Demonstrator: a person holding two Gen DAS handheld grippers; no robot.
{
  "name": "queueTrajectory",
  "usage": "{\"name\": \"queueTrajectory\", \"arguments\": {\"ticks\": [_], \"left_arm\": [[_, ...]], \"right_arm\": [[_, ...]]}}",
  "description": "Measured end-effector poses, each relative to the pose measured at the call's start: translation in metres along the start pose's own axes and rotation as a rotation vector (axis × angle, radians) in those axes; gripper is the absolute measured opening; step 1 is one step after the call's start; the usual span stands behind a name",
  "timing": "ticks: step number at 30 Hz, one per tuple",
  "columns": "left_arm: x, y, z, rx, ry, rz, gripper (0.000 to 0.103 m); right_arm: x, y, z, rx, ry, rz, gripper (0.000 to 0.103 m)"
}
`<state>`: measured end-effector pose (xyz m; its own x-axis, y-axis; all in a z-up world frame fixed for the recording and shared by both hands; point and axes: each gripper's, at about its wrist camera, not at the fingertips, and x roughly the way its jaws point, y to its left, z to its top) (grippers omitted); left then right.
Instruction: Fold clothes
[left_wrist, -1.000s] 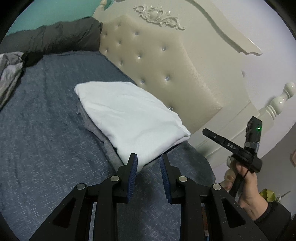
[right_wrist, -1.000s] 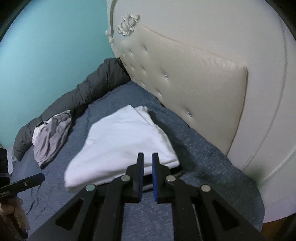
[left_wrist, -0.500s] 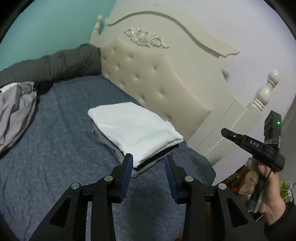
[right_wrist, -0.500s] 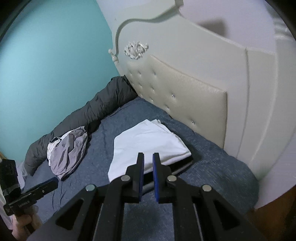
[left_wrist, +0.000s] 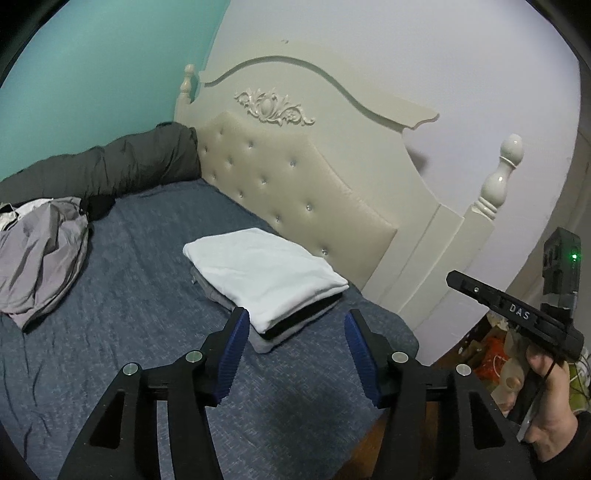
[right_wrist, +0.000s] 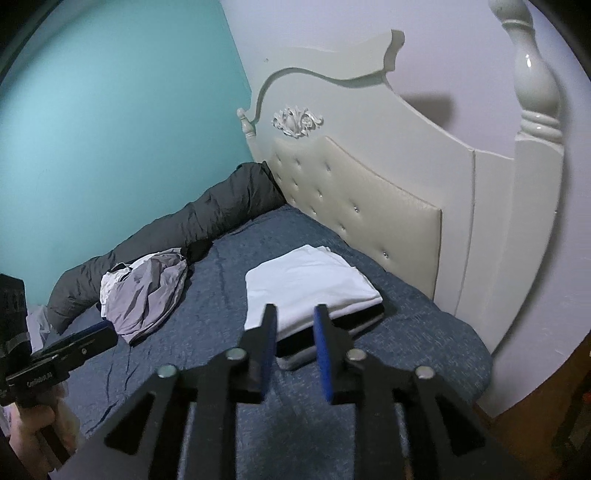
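Observation:
A folded white garment (left_wrist: 262, 273) (right_wrist: 310, 280) tops a small stack of folded clothes, with a black and a grey layer showing under it, on the blue bedspread (left_wrist: 110, 332) near the headboard. My left gripper (left_wrist: 293, 328) hovers above the bed short of the stack, its jaws opening with nothing between them. My right gripper (right_wrist: 295, 325) also hangs short of the stack, jaws opening and empty. A crumpled grey garment (left_wrist: 40, 251) (right_wrist: 147, 291) lies unfolded further along the bed.
A cream tufted headboard (left_wrist: 295, 184) with a turned post (left_wrist: 498, 177) stands behind the stack. A dark rolled duvet (left_wrist: 99, 166) lines the teal wall. The bed's corner edge (right_wrist: 476, 373) drops to a wooden floor. Clutter (left_wrist: 491, 354) lies on the floor beside the bed.
Both grippers have pulled back and risen away from the folded stack, which stays on the bed. Both sets of jaws have widened, the left more than the right.

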<state>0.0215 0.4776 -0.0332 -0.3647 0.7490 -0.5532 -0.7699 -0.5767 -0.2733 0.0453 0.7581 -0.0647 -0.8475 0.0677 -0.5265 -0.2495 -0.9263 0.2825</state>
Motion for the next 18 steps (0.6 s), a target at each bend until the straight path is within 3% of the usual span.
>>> {"name": "queueTrajectory", "arguments": {"ticks": [12,18], "left_arm": [[-0.039,-0.019,-0.01,0.047,-0.012,0.003,0.07],[-0.049,-0.026,-0.015,0.064,-0.012,0.008,0.073]], "right_arm": [[-0.047,0.021,-0.018,-0.021,-0.01,-0.02,0.037],[-0.069,0.027,-0.028,-0.017,-0.021,-0.03,0.051]]}}
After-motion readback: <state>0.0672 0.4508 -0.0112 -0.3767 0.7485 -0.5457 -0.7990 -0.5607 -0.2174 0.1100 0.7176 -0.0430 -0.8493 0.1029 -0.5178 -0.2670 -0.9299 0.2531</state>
